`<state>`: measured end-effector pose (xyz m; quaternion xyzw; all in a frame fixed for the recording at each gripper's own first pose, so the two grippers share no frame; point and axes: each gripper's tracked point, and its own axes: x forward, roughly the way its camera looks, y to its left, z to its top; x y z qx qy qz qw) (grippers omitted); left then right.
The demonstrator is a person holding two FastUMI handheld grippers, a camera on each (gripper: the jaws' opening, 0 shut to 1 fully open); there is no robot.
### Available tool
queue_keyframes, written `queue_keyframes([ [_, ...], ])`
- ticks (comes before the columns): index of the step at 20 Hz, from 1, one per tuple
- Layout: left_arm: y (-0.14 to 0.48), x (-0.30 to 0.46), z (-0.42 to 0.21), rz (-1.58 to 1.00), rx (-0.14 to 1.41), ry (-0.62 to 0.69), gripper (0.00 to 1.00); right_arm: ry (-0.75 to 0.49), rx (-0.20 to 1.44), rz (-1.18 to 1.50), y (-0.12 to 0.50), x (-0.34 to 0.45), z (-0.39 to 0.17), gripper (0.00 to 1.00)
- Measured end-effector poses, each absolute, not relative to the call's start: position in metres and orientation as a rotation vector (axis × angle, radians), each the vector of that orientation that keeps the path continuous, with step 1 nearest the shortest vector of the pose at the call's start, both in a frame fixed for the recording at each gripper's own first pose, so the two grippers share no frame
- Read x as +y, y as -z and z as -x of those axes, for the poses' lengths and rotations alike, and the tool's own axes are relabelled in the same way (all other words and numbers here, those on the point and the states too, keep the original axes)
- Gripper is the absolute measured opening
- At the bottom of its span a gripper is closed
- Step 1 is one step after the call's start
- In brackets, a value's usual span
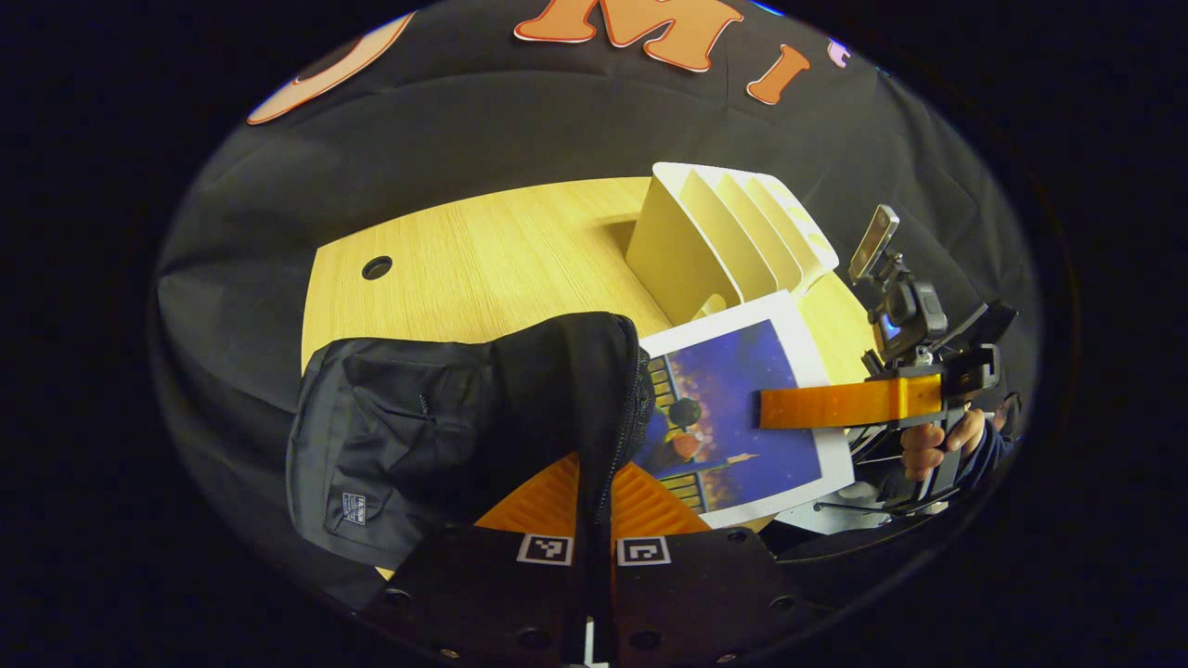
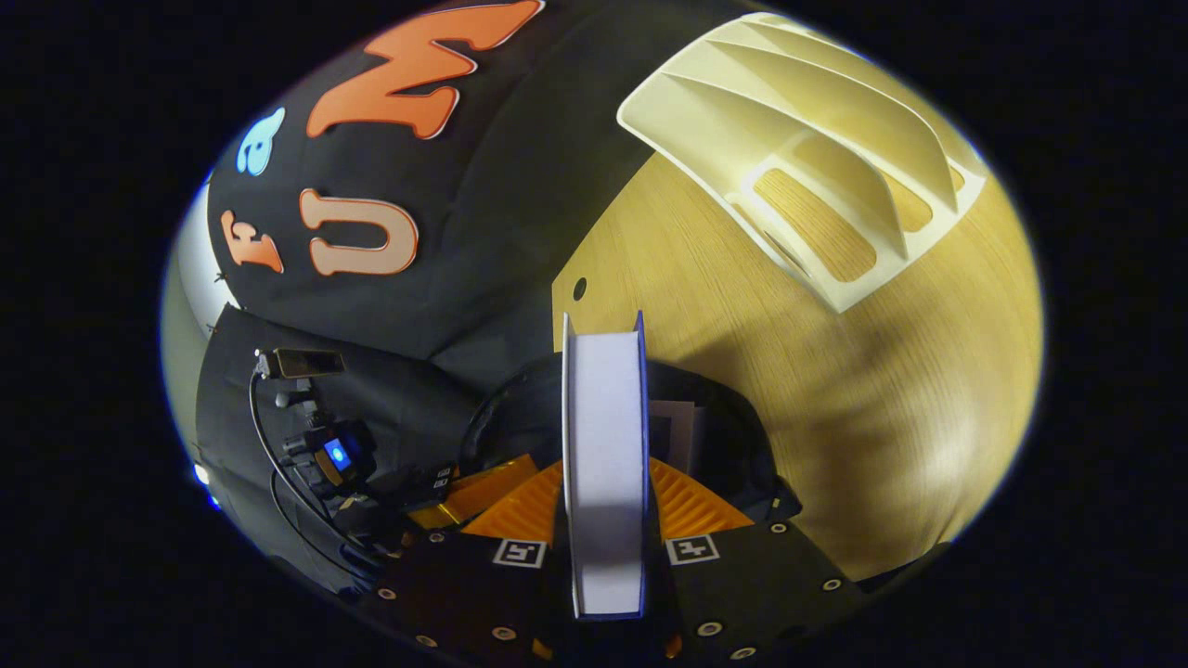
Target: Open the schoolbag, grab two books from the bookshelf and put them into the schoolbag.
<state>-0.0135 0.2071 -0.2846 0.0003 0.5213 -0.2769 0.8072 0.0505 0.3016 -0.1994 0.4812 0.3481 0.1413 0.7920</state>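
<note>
The black schoolbag (image 1: 408,436) lies on the wooden table (image 1: 483,260). My left gripper (image 1: 594,496) is shut on the bag's zipper edge (image 1: 631,417) and holds the flap up. My right gripper (image 1: 772,410) is shut on a blue-covered book (image 1: 742,390), whose lower left corner sits at the bag's mouth. In the right gripper view this book (image 2: 603,445) stands edge-on between my right gripper's fingers (image 2: 691,506), over the bag's open mouth (image 2: 510,408). A pale sheet-like edge (image 2: 675,429) shows inside the bag. The white bookshelf (image 1: 724,241) stands behind.
The bookshelf (image 2: 817,176) has several upright dividers with bare slots. A round cable hole (image 1: 377,268) sits in the table's far left part. A hand (image 1: 928,445) holds the right gripper at the table's right edge. The left gripper's body (image 2: 334,455) is left of the bag.
</note>
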Motion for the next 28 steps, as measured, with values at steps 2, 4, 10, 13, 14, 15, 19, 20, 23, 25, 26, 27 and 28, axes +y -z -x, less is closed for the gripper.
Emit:
queue_keyframes([
  [2, 0.284, 0.207, 0.013, -0.003, 1.112, 0.598, 0.04, -0.309, 0.734, -1.057, 0.205, 0.307, -0.053, 0.32],
  [4, 0.284, 0.206, 0.013, -0.009, 1.106, 0.603, 0.04, -0.318, 0.724, -1.081, 0.210, 0.317, -0.060, 0.32],
  [10, 0.277, 0.191, 0.009, -0.024, 1.096, 0.623, 0.04, -0.371, 0.739, -1.118, 0.229, 0.355, -0.072, 0.32],
  [13, 0.276, 0.189, 0.010, -0.029, 1.093, 0.626, 0.04, -0.392, 0.742, -1.127, 0.233, 0.370, -0.080, 0.33],
  [14, 0.274, 0.188, 0.008, -0.031, 1.090, 0.628, 0.04, -0.397, 0.742, -1.130, 0.235, 0.373, -0.083, 0.33],
  [15, 0.275, 0.188, 0.010, -0.031, 1.089, 0.627, 0.04, -0.404, 0.744, -1.126, 0.236, 0.378, -0.085, 0.33],
  [19, 0.268, 0.184, 0.010, -0.031, 1.084, 0.627, 0.04, -0.422, 0.749, -1.130, 0.242, 0.392, -0.093, 0.33],
  [20, 0.266, 0.184, 0.010, -0.030, 1.084, 0.625, 0.04, -0.426, 0.750, -1.137, 0.244, 0.394, -0.096, 0.33],
  [23, 0.274, 0.188, 0.009, -0.013, 1.087, 0.625, 0.04, -0.400, 0.795, -1.102, 0.251, 0.396, -0.096, 0.36],
  [25, 0.276, 0.188, 0.010, 0.008, 1.094, 0.621, 0.04, -0.344, 0.832, -1.043, 0.259, 0.389, -0.099, 0.50],
  [26, 0.277, 0.188, 0.011, 0.010, 1.093, 0.622, 0.04, -0.332, 0.829, -1.022, 0.257, 0.382, -0.098, 0.53],
  [27, 0.278, 0.187, 0.010, 0.008, 1.092, 0.625, 0.04, -0.320, 0.831, -1.001, 0.255, 0.374, -0.097, 0.48],
  [28, 0.279, 0.188, 0.009, 0.003, 1.088, 0.622, 0.04, -0.299, 0.844, -0.969, 0.258, 0.366, -0.094, 0.69],
])
